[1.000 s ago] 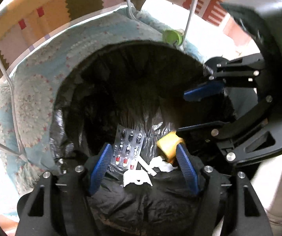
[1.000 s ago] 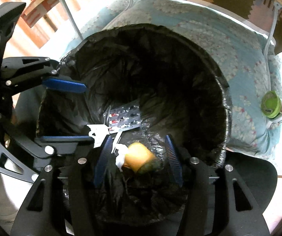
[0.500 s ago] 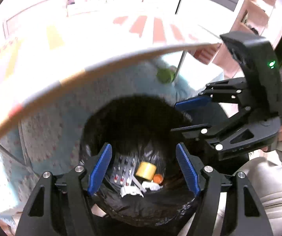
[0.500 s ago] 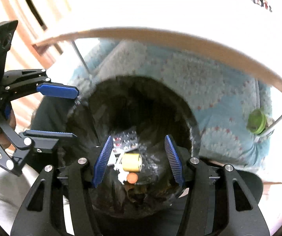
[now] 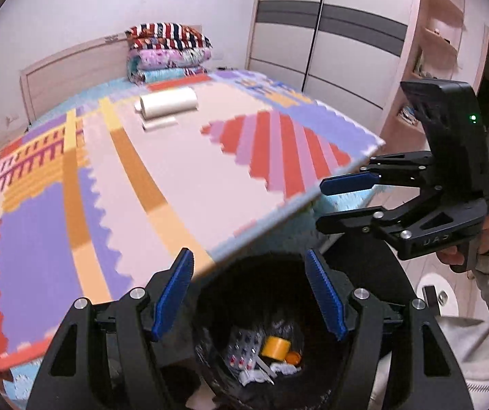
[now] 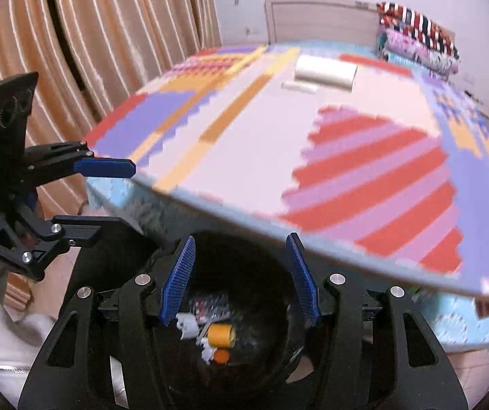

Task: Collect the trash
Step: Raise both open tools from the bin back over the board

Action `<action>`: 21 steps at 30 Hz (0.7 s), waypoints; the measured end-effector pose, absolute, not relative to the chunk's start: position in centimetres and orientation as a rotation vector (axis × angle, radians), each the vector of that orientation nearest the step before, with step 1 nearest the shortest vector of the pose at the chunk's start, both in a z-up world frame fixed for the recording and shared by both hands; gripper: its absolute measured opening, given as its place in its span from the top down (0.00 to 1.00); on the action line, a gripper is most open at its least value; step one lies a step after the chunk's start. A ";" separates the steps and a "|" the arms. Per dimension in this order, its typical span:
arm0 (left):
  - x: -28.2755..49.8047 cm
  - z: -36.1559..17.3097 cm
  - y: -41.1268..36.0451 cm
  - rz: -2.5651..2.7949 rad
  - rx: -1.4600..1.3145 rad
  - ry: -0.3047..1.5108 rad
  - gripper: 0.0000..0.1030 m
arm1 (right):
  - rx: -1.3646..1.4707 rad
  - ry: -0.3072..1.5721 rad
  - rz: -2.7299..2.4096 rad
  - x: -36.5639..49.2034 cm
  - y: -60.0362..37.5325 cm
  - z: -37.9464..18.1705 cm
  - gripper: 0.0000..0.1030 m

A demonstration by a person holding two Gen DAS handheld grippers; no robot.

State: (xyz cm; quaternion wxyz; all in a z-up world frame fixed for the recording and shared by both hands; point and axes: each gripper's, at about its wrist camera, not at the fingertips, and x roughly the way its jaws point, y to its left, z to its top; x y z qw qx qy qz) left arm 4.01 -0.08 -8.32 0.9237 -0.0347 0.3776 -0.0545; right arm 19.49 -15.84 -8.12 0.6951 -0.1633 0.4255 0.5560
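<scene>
**Both grippers empty above the lined bin**

We take the bin as our landmark. Largest in view is the bed (image 5: 73, 205), covered with a patchwork foam mat in pink, purple, orange and red; its near corner juts out just above the bin's far rim in both wrist views. At the far end of the bed from the bin we see a stack of folded quilts (image 5: 167, 53), and between that stack and the bin a white roll (image 5: 167, 102) lies on the mat. Beyond the bed, to the right of the bin in the left view, stands a wardrobe (image 5: 330, 34); to the left of the bin in the right view hang striped curtains (image 6: 91, 34).

The bin (image 5: 374, 259) itself is black, lined with a black bag, and sits directly below both grippers. Our left gripper (image 5: 251, 294) hangs over its opening with fingers spread and nothing between them. Our right gripper (image 6: 241, 273) is likewise over the opening, fingers spread and empty; in the left view it is to the right of the bin, held by a hand (image 5: 483, 239).

The trash lies at the bottom of the bin: a pill blister pack (image 5: 244, 345), a yellow tape roll (image 5: 275, 346) touching it, white scraps (image 5: 254, 374) in front, and a small orange cap (image 5: 294, 357) just beside the roll.
</scene>
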 end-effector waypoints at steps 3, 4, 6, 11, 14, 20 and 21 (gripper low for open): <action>4.9 -7.4 0.8 -0.099 -0.063 0.768 0.37 | -0.356 0.912 1.227 20.5 -15.4 -7.1 0.47; 5.3 -7.3 1.3 -0.099 -0.072 0.773 0.37 | -0.352 0.904 1.223 20.9 -15.3 -7.0 0.47; 6.2 -7.1 2.2 -0.088 -0.096 0.777 0.37 | -0.340 0.889 1.208 21.9 -15.0 -6.5 0.47; 8.5 -6.6 4.2 -0.041 -0.115 0.772 0.37 | -0.300 0.869 1.171 24.5 -13.8 -5.8 0.47; 9.9 -6.2 5.4 -0.026 -0.143 0.761 0.37 | -0.277 0.872 1.151 26.3 -13.0 -5.6 0.47; 13.1 -5.6 7.5 0.034 -0.166 0.758 0.37 | -0.235 0.882 1.124 29.6 -10.9 -5.6 0.47; 13.5 -5.6 7.8 0.042 -0.168 0.759 0.37 | -0.220 0.891 1.123 30.2 -10.6 -5.7 0.47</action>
